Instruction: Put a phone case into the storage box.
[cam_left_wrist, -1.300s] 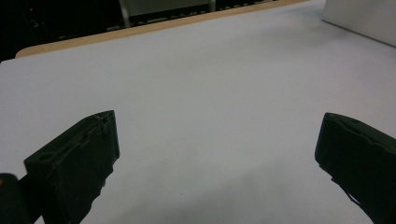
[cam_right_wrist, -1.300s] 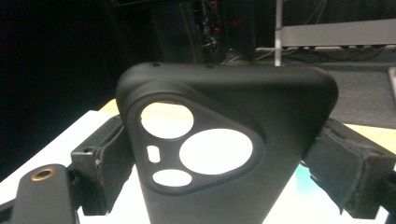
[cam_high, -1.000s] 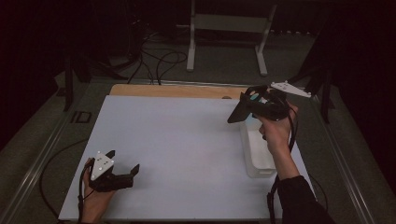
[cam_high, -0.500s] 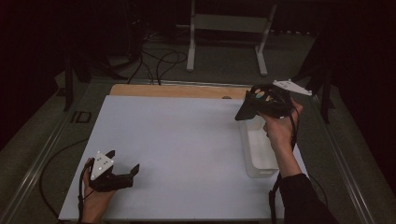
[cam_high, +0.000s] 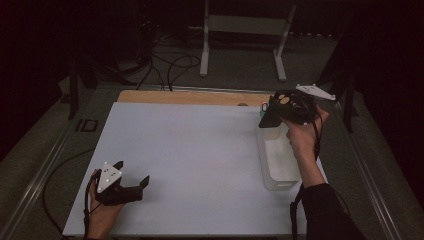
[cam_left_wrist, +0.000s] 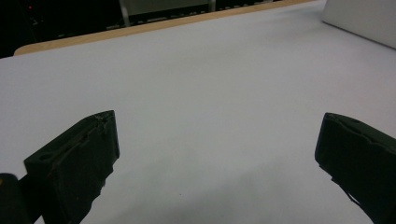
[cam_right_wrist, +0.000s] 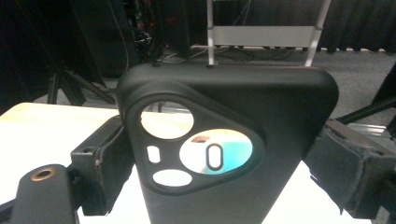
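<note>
My right gripper (cam_high: 280, 111) is shut on a black phone case (cam_right_wrist: 224, 144), held upright above the far end of a white bin (cam_high: 278, 159) at the table's right. The case (cam_high: 281, 106) has round and oval camera cutouts, and a teal object (cam_right_wrist: 231, 154) shows through them. That small teal thing (cam_high: 264, 106) lies just beyond the bin. My left gripper (cam_high: 132, 183) rests low at the near left of the white table top (cam_high: 185, 155), its jaws wide open with nothing between the fingers (cam_left_wrist: 74, 163).
A wooden strip (cam_high: 185, 96) runs along the table's far edge. Beyond it stand a metal stand (cam_high: 245, 30) and loose cables (cam_high: 170, 62) on the dark floor. Metal rails (cam_high: 45, 170) border the table's sides.
My right gripper has carried the phone case a little to the right and farther back above the bin. The left gripper has stayed still.
</note>
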